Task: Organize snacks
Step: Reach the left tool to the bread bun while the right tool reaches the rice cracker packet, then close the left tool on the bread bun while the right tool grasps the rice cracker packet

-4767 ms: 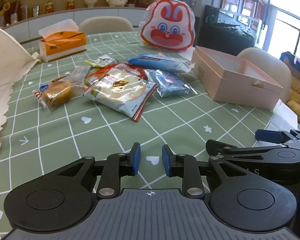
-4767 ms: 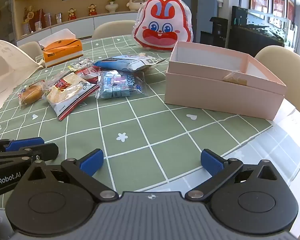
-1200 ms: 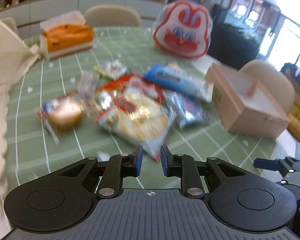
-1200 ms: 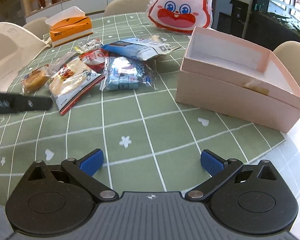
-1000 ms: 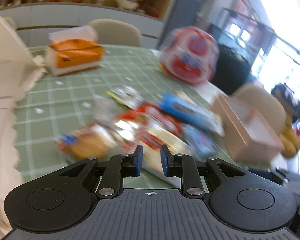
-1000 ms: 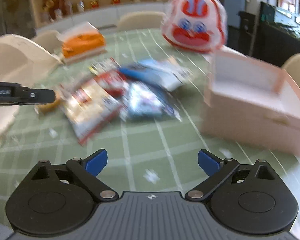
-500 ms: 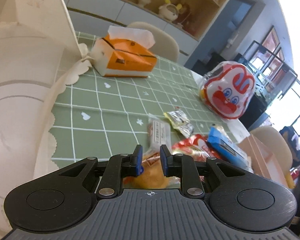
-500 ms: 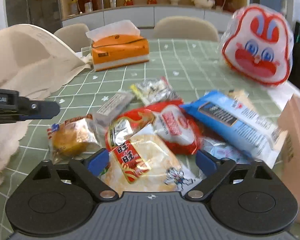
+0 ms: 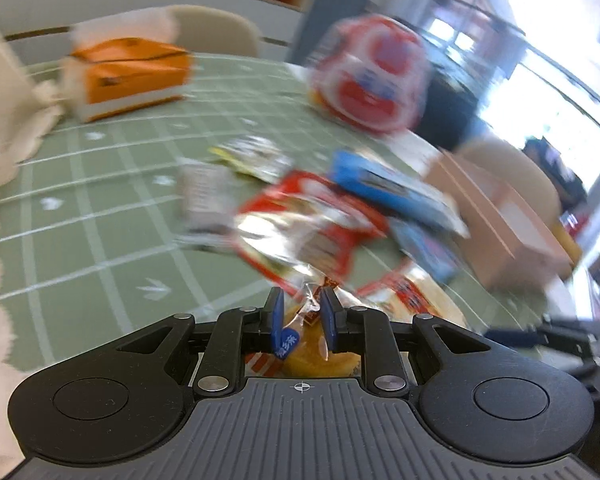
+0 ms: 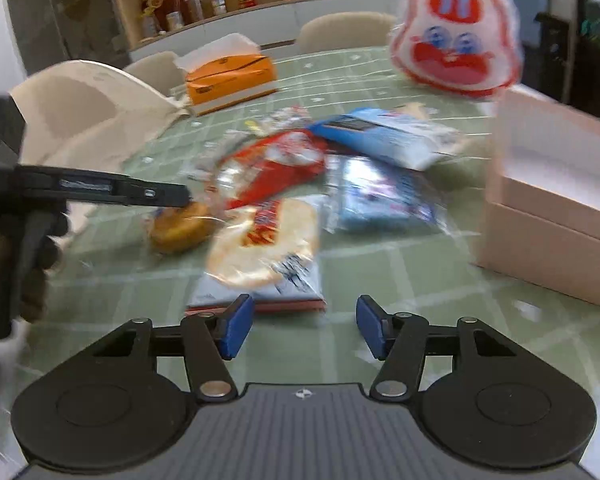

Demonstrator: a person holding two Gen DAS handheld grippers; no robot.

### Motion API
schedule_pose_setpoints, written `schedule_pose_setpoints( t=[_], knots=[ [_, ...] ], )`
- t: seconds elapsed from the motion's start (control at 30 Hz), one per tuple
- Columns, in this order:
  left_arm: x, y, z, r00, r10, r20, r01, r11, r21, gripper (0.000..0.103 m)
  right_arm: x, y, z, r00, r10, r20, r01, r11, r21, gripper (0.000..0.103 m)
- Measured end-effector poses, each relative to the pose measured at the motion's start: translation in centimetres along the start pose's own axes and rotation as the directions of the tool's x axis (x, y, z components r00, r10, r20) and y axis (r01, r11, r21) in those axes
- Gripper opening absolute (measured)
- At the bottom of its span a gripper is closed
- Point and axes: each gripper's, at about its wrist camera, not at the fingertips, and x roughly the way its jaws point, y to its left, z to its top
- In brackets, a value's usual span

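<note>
Fingers of the left gripper [image 9: 302, 316] stand close together on the clear wrapper of a small bun [image 9: 316, 354], which sits between the blue pads right at the tool's base; only the left wrist view shows this pinch. From the right wrist view the same bun [image 10: 178, 226] appears under the tip of the left gripper [image 10: 172, 196], beside a gloved hand [image 10: 32, 248] on the handle, though whether the bun is off the green checked tablecloth [image 10: 400, 276] cannot be told.

The right gripper [image 10: 304, 326] has its jaws closing with nothing between them; the pads hover just short of the rice cracker packet [image 10: 268, 256], not touching it.

Beyond that lie a red packet [image 10: 276, 164], a clear bag of blue sweets [image 10: 380, 196] and a long blue packet [image 10: 384, 136], all blurred. The right view alone shows the white inside of the pink box [image 10: 556, 200] at the right; the left view gives only its outer side [image 9: 496, 232]. Farther back stand an orange tissue box [image 10: 230, 76] and a rabbit-face bag [image 10: 456, 36].
</note>
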Motion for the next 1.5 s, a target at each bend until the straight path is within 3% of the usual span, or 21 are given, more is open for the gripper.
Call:
schedule_pose_setpoints(
  t=[0.1, 0.27, 0.33, 0.4, 0.5, 0.7, 0.8, 0.87, 1.03, 1.17, 1.33, 1.4, 1.5],
  knots=[
    [-0.1, -1.7, -0.4, 0.998, -0.041, -0.042, 0.043, 0.998, 0.039, 0.024, -1.2, -1.6, -1.3, 0.996, -0.081, 0.032, 0.080, 0.997, 0.018, 0.059],
    [-1.8, -4.9, -1.5, 0.999, 0.052, -0.012, -0.048, 0.971, 0.233, 0.024, -1.8, -3.5, -2.2, 0.987, -0.143, 0.070, 0.139, 0.988, 0.062, 0.067],
    [-2.0, -5.5, -1.8, 0.999, 0.044, -0.029, -0.035, 0.965, 0.262, 0.024, -1.9, -3.4, -1.9, 0.992, -0.099, 0.080, 0.096, 0.994, 0.049, 0.068],
    [-1.9, -5.7, -1.9, 0.997, 0.061, -0.042, -0.047, 0.960, 0.277, 0.024, -1.8, -2.3, -1.1, 0.995, -0.020, 0.095, 0.020, 1.000, -0.006, 0.079],
    [-1.9, -5.5, -1.9, 0.996, 0.081, -0.037, -0.068, 0.962, 0.263, 0.024, -0.5, 0.0, 0.3, 0.994, 0.071, 0.085, -0.062, 0.992, -0.109, 0.085],
    [-2.3, -1.7, -1.4, 0.997, 0.077, 0.015, -0.078, 0.995, 0.063, 0.024, 4.1, 2.0, 2.6, 1.000, 0.000, 0.029, 0.005, 0.985, -0.175, 0.085],
    [-2.1, -0.1, -2.0, 1.000, 0.023, 0.009, -0.022, 1.000, -0.016, 0.024, 4.0, 1.9, 2.5, 1.000, 0.016, 0.018, -0.013, 0.987, -0.158, 0.080],
    [-2.3, -0.4, -2.3, 1.000, -0.017, 0.001, 0.017, 1.000, -0.012, 0.027, 3.0, 1.8, 1.8, 1.000, 0.023, 0.020, -0.020, 0.989, -0.149, 0.072],
    [-3.1, -3.6, -3.4, 0.999, -0.052, -0.016, 0.053, 0.992, 0.113, 0.028, 0.2, 0.6, -0.7, 0.999, -0.028, 0.034, 0.032, 0.992, -0.125, 0.072],
    [-4.5, -7.9, -4.3, 0.998, -0.015, 0.054, -0.004, 0.941, 0.338, 0.028, -1.4, -1.1, -2.0, 0.996, -0.074, 0.045, 0.076, 0.996, -0.049, 0.072],
    [-2.5, -11.4, -5.7, 0.999, 0.007, -0.040, 0.015, 0.861, 0.509, 0.028, -2.3, -2.2, -3.1, 0.991, -0.109, 0.072, 0.109, 0.994, -0.007, 0.073],
    [-2.0, -12.1, -6.4, 0.999, 0.021, -0.041, 0.006, 0.830, 0.558, 0.030, -2.4, -2.2, -3.2, 0.991, -0.111, 0.077, 0.112, 0.994, -0.009, 0.074],
    [-1.7, -12.6, -6.5, 0.997, -0.001, -0.081, 0.047, 0.820, 0.570, 0.033, -2.4, -2.3, -3.1, 0.992, -0.104, 0.076, 0.104, 0.995, -0.001, 0.075]
  ],
)
